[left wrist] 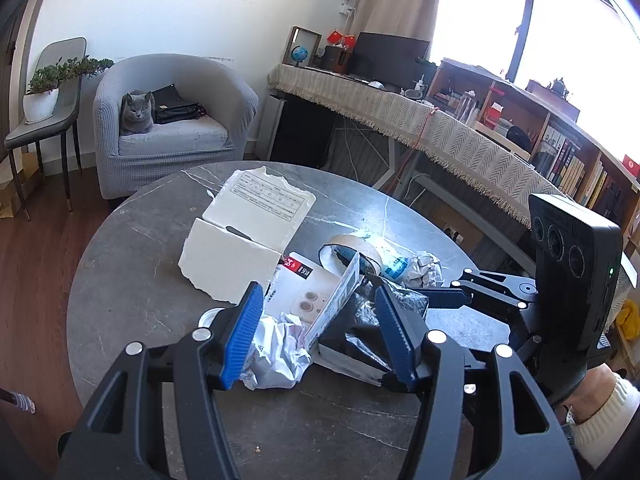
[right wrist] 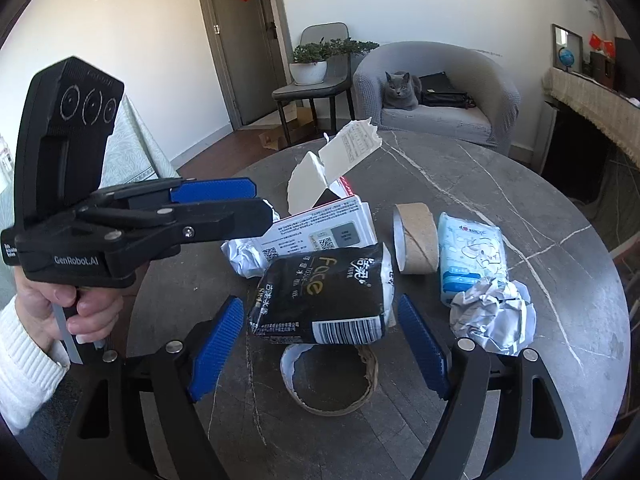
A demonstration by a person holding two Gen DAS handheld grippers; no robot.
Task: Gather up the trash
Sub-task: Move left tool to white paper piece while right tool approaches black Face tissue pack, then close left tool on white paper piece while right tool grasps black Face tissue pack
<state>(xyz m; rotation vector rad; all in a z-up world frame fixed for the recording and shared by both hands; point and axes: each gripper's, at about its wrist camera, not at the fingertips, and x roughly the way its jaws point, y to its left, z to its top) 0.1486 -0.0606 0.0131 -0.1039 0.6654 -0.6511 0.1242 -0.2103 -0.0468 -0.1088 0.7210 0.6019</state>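
the round grey tabletop (right wrist: 500,184) carries a heap of trash near its middle. behind it a grey armchair (right wrist: 480,80) holds a grey cat (right wrist: 401,89) and a black bag (right wrist: 444,94); a chair (right wrist: 316,80) beside it bears a potted plant (right wrist: 310,62).

largest of the trash is the torn white foam (left wrist: 240,240), two slabs lying at the far side of the heap. against it leans a white box (right wrist: 320,232) with a red edge and printed codes. in front of the box the black tissue pack (right wrist: 320,296) sits tilted, resting on a torn cardboard ring (right wrist: 332,388). to the pack's right stand a brown tape core (right wrist: 416,240) on edge and a pale blue tissue pack (right wrist: 468,256), with a crumpled paper ball (right wrist: 492,316) touching its near end. a second crumpled paper (left wrist: 276,352) lies at the box's other side.

the right tool (right wrist: 320,344) has its blue pads apart, one on each side of the black pack, not pressing it; a small gap shows on both sides. the left tool (left wrist: 316,332) is also apart, straddling the second crumpled paper and the box edge, its left pad just beside the paper; whether it touches i cannot tell. a hand (right wrist: 76,312) in a white sleeve (right wrist: 24,364) grips the left tool's handle.
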